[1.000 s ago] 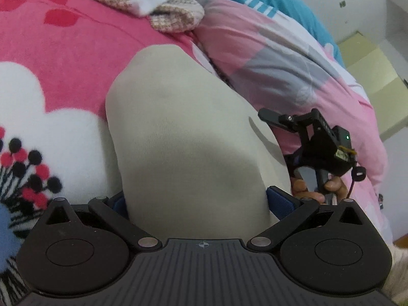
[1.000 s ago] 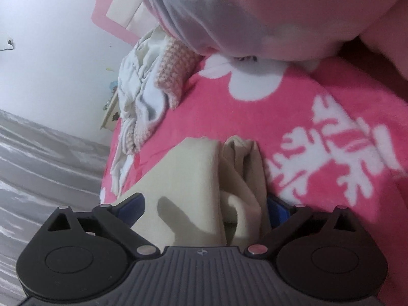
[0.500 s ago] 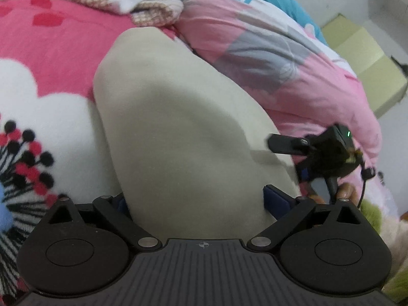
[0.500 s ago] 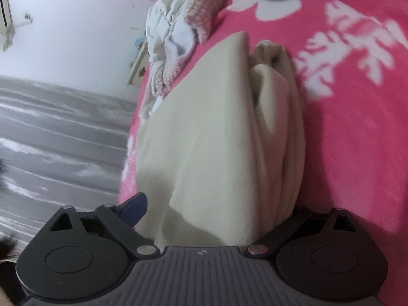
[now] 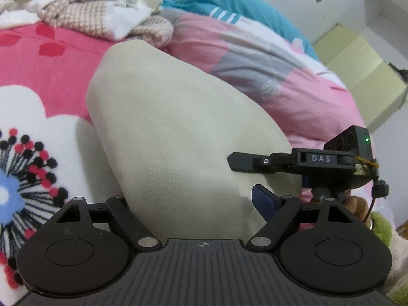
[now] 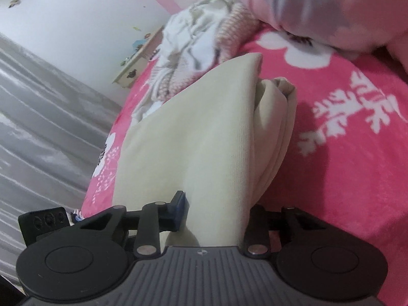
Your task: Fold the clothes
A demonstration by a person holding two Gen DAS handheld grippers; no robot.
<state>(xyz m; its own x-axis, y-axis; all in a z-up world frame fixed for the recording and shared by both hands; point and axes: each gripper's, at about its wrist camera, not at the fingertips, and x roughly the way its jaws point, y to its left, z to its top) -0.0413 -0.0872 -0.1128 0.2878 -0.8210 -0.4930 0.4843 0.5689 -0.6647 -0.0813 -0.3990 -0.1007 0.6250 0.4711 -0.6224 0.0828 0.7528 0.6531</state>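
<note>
A cream garment point(image 5: 168, 132), folded into a thick long bundle, lies on the pink flowered blanket point(image 5: 51, 58). Its near end fills the gap in my left gripper point(image 5: 188, 199), whose fingers stand wide apart on either side of it; only the right blue pad point(image 5: 262, 201) shows. In the right wrist view the same cream garment point(image 6: 204, 132) rises from the blanket into my right gripper point(image 6: 216, 211), which is pinched shut on its near end. The right gripper point(image 5: 244, 164) also shows side-on at the garment's right edge.
A heap of white and checked clothes point(image 5: 97, 10) lies at the far end of the garment. A pink and grey duvet point(image 5: 255, 58) bulges along the right. A person's fingers point(image 5: 357, 204) hold the right gripper. Grey floor point(image 6: 38, 127) lies beyond the bed edge.
The right gripper's fingers have drawn together on the garment's end and compressed it. The left gripper's fingers have narrowed slightly. Both cameras have tilted so more of the room shows.
</note>
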